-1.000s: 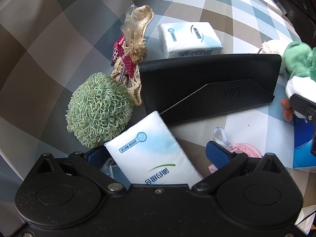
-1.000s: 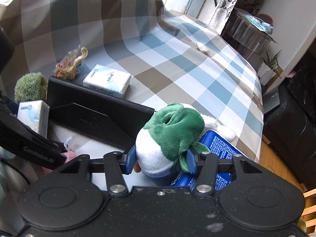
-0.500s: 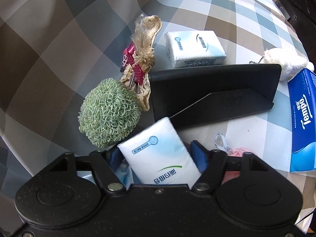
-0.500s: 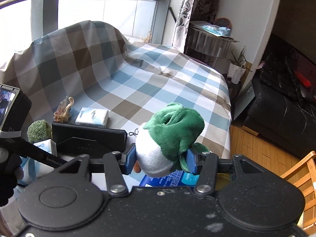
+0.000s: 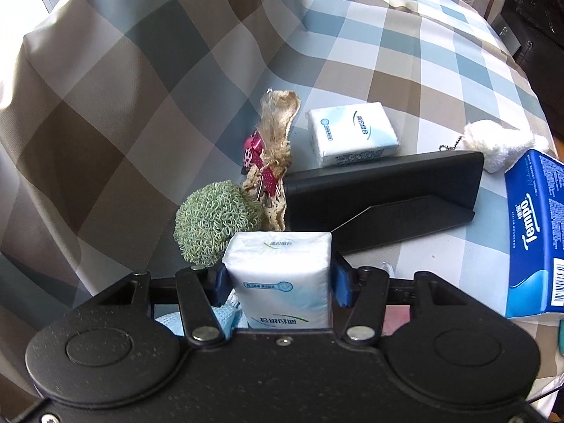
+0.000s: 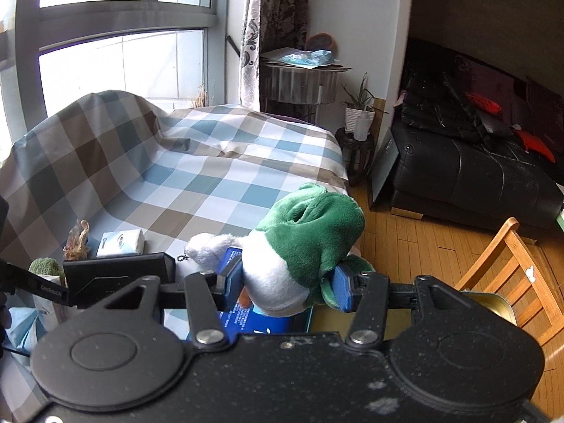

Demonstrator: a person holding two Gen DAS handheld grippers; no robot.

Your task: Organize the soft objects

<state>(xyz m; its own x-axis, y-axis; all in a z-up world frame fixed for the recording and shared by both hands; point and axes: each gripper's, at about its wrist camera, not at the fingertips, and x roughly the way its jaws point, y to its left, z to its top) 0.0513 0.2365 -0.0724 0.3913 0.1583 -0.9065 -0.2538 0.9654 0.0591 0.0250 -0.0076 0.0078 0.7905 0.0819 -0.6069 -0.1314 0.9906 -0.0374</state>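
**Both grippers loaded: tissue pack left, plush right**

Left gripper: jaws have just been closing, now clamped on the tissue pack across its two flat sides, pack standing upright between the pads. Right gripper clamped on the green-and-white plush toy around its white belly, held up over the blue tissue box.

Handling, my read: both are light and squashy. The pack has a slick wrapper and will dent under pressure, so a mid-body grip like this one is right; a corner grip would likely slip. The plush compresses a lot, so the grip should stay deep on the body, not on the loose hood.

Room: the checked bed cover beyond the black stand is wide open. The near side is crowded: green scrubber ball and the straw bundle sit just beside the stand's left end, a second tissue pack behind it, a white fluffy keychain at its right end. On the right the bed edge drops to wood floor, with a wooden chair near.
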